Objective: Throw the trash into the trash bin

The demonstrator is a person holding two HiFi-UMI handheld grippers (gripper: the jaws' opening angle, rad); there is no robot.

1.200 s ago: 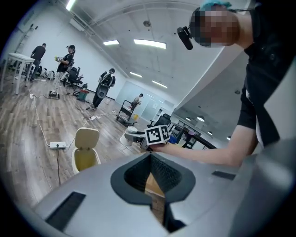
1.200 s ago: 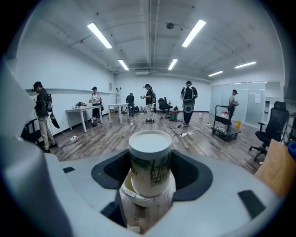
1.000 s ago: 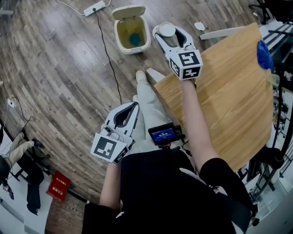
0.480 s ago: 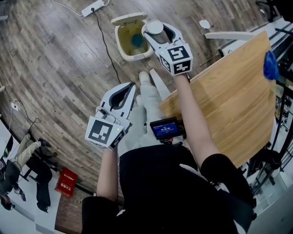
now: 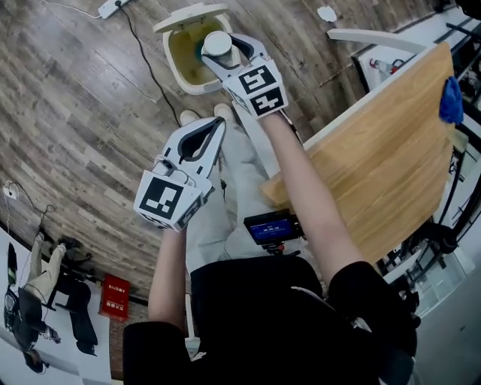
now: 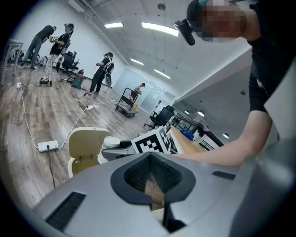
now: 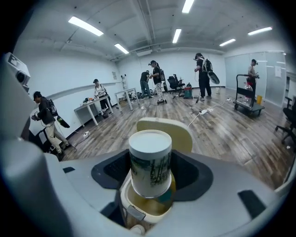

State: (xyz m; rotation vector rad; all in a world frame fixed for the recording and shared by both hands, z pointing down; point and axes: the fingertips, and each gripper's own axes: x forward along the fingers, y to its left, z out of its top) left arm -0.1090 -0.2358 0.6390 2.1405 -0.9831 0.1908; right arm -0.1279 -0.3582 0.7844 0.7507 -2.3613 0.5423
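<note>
A wood-plank floor (image 5: 75, 113) fills most of the head view, and a pale wooden worktop (image 5: 391, 165) juts in from the right with a blue cloth (image 5: 451, 100) lying at its far edge. The person stands between the two in a dark top and light trousers, with shoes just short of the trash bin (image 5: 174, 46). This cream bin sits on the floor at the top of the view with its lid tipped up and back, and something teal (image 5: 201, 51) lies at the bottom of its yellowish inside. The right gripper (image 5: 224, 53) reaches out on an extended arm directly above the bin's open mouth, angled downward. Its fingers are clamped on either side of the cup (image 5: 217, 42), a white lidded cylinder with green print round its wall. The right gripper view shows the cup upright between the dark pads, with the bin's opening right beneath it and the raised lid behind. The left gripper (image 5: 215, 129) hangs lower and nearer the body, over the trousers and beside the right forearm, well short of the bin. Its fingers meet at the tips with nothing between them. A small screen (image 5: 269, 227) glows at the person's waist, and a white power strip (image 5: 111, 7) lies on the floor beyond the bin.
</note>
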